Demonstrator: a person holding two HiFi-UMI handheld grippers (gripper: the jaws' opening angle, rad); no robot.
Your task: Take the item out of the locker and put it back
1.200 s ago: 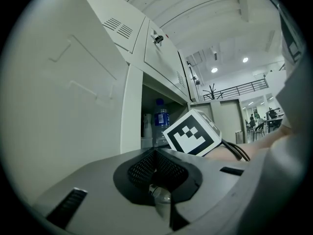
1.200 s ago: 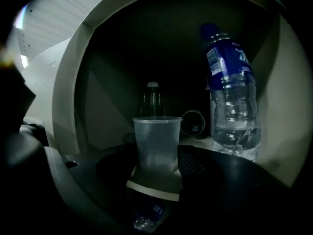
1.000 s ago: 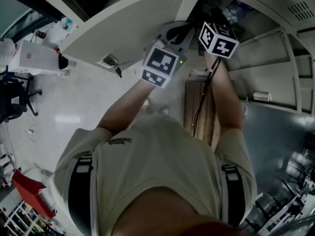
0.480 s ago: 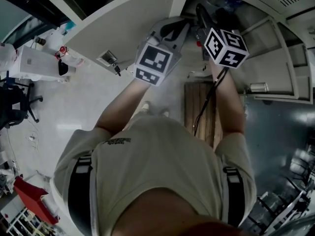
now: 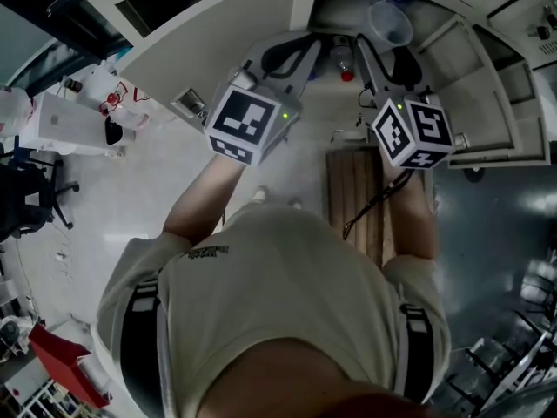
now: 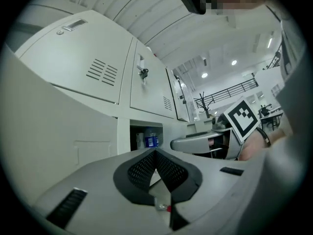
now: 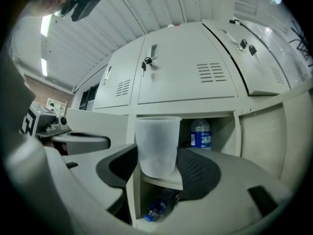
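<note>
- While the left tongs (image 6: 155, 153) stand pressed together with nothing in them, beside the open locker door (image 5: 218, 42), they are best kept clear of the opening.
- To their right, the right tongs (image 7: 156, 174) are spread wide and clamp a translucent plastic cup (image 7: 156, 143) upright by its lower part, just in front of the locker (image 7: 254, 131).
- Keeping the cup level and the squeeze gentle seems wise, since thin plastic probably buckles.
- One water bottle (image 7: 200, 133) stands on the shelf (image 7: 168, 181) behind the cup, and another bottle (image 7: 159, 207) lies below.
- Pale glossy floor (image 5: 130, 181) spreads at left, with a slatted wooden board (image 5: 355, 190) underfoot.
</note>
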